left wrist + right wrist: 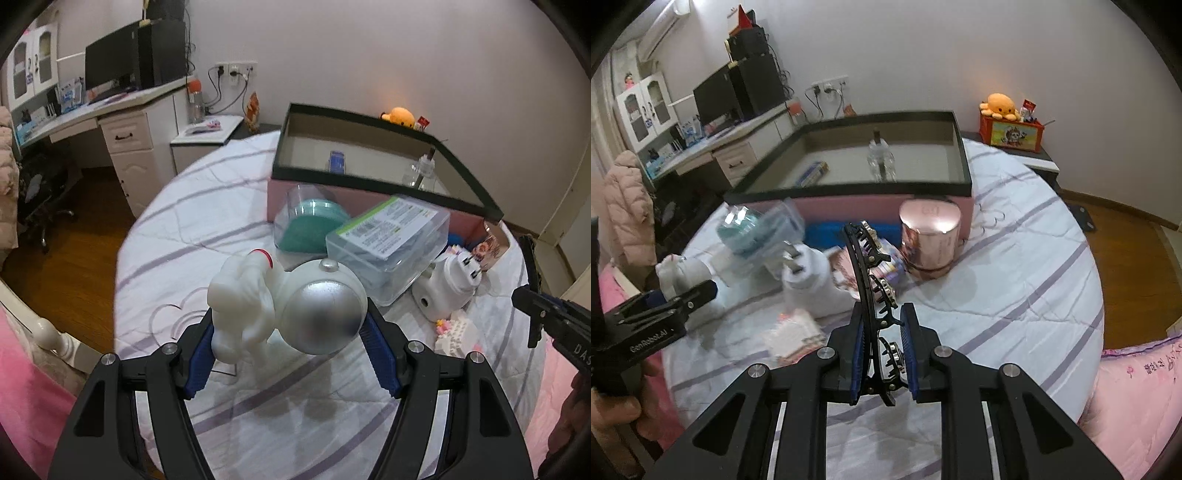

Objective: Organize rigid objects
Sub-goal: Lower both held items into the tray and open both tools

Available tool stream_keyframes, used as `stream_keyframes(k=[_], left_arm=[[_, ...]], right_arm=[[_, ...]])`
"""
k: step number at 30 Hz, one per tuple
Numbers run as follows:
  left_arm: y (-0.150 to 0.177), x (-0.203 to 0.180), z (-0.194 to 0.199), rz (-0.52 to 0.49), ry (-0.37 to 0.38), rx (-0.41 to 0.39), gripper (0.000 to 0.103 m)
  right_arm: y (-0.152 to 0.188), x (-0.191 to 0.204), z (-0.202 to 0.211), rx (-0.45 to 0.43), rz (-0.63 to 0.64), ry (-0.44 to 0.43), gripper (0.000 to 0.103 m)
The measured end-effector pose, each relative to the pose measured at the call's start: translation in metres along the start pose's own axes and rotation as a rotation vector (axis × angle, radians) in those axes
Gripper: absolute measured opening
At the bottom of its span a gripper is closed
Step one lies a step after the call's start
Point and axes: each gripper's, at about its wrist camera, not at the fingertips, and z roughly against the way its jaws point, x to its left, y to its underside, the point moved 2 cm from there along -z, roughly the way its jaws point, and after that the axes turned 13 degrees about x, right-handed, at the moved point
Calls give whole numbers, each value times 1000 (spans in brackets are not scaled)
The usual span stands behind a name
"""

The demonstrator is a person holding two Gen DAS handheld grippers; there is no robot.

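White bedding with lilac stripes (1015,291) fills the middle of both views, its rounded edge dropping to wooden floor (1123,266) at the right of the right wrist view and at the left of the left wrist view. A pink box with a dark green rim (369,122) is seen in the upper centre of each frame; inside it a small clear bottle (881,160) and a blue packet (812,173) are visible, with bare box floor around them.

At the bottom of the left wrist view the left gripper (291,332) is clamped on a white astronaut figure (284,299), its silver visor pressed against the right-hand blue pad. Just beyond, a clear plastic case (388,247) and a teal item in clear packaging (310,225) are crowded against the box's near wall, with a white plug adapter (448,284) and a block model (456,332) to the right.

In the lower centre of the right wrist view the right gripper (884,354) is closed on a black hair claw clip (866,280), held upright on edge. A rose-gold cylindrical tin (929,240) is seen touching the box's near wall. Open bedding is left at the right and lower right of that frame. A desk with a monitor (713,96) is seen at upper left.
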Motion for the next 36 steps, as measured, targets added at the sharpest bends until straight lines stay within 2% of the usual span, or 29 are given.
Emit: stream_keyframes(k=[9, 16, 20, 23, 27, 31, 36], left_arm=[[-27, -9, 31, -40, 0, -80, 72], [-75, -24, 48, -75, -2, -165, 72], [-109, -34, 42, -89, 7, -186, 72], [-133, -43, 24, -109, 16, -165, 72], [-157, -54, -19, -120, 26, -95, 71], [-169, -59, -54, -118, 32, -36, 71], [-177, -59, -75, -114, 34, 6, 71]], right_arm=[[-27, 24, 26, -74, 64, -19, 18], [-71, 23, 37, -135, 77, -11, 18], [-104, 14, 32, -147, 63, -7, 18], [-125, 7, 18, -133, 50, -8, 18], [-147, -5, -18, -82, 31, 8, 18], [-160, -19, -54, -18, 16, 27, 19], [-166, -30, -84, 40, -3, 20, 19]])
